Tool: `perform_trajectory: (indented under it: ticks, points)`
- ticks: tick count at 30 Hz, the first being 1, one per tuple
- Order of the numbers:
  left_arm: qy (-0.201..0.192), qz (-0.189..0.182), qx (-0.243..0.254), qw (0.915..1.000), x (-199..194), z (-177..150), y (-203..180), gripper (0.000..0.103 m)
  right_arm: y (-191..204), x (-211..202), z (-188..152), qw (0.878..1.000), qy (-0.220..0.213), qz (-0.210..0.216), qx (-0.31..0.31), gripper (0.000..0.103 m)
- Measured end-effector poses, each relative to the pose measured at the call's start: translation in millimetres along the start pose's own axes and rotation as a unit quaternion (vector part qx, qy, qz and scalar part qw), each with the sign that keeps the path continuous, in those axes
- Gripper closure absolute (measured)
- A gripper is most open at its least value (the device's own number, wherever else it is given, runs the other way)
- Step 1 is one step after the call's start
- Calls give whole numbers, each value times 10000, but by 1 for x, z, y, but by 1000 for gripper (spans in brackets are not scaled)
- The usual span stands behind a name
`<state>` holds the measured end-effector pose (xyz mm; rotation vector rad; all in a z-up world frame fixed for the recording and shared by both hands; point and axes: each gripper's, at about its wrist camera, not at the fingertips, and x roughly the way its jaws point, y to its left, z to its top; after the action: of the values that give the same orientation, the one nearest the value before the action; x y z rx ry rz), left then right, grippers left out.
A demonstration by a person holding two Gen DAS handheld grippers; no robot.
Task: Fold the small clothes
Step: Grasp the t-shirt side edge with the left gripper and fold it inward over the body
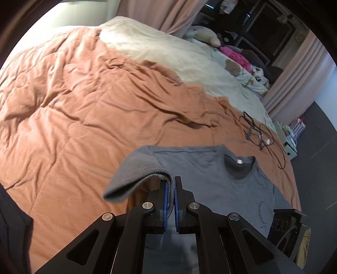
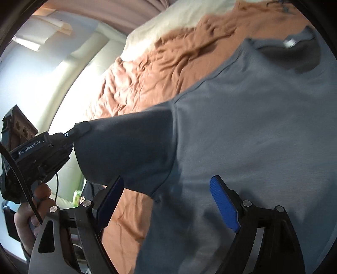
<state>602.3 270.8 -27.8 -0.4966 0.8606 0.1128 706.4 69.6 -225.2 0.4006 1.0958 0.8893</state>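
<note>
A small grey short-sleeved cotton T-shirt (image 1: 202,175) lies front up on a rumpled orange quilted bedspread (image 1: 73,109) that covers the bed, its dark neckline (image 1: 240,166) with a white label pointing away from the cameras. The left gripper (image 1: 172,189), black with blue pads (image 1: 166,200), is pressed together on the hem of the shirt's left-hand sleeve (image 1: 137,179), which it holds lifted off the bedspread so that the sleeve arches upward. In the right wrist view the same sleeve (image 2: 126,151) hangs stretched from the left gripper (image 2: 81,129), whose handle a hand (image 2: 31,212) grips. The right gripper (image 2: 168,202) hovers above the shirt body (image 2: 252,137) near the armpit, its two fingers (image 2: 223,204) spread wide and holding nothing. A cream sheet (image 1: 147,46) shows beyond the bedspread, and a tangle of black cables (image 1: 261,134) rests on the bedspread just beyond the shirt's far shoulder. Soft toys (image 1: 210,35) sit near pale pink curtains (image 1: 179,12).
</note>
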Motion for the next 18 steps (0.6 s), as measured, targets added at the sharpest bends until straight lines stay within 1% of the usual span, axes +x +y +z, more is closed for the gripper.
perform_trajectory:
  ticks: [6,10,12,15,18]
  points:
    - [130,5,225,9997,13,-7,-36,98,-32,-39,-5,9992,-238,25,327,20]
    - [290,-6,274,9992,30,-17,-55,98,-54,-69,-15,9982,-301,18,524,20]
    - [370,-36,304,9988,38,-22,-63,98,-64,-77,-16,9977,-331,-22,586,20]
    - [553,-109,345,9978,55,-30,-75,98,-70,-92,-21,9972,-366,-52,656,20]
    - [815,-270,347,9957,73,-39,-87,98,-82,-109,-25,9966,-405,-24,710,20]
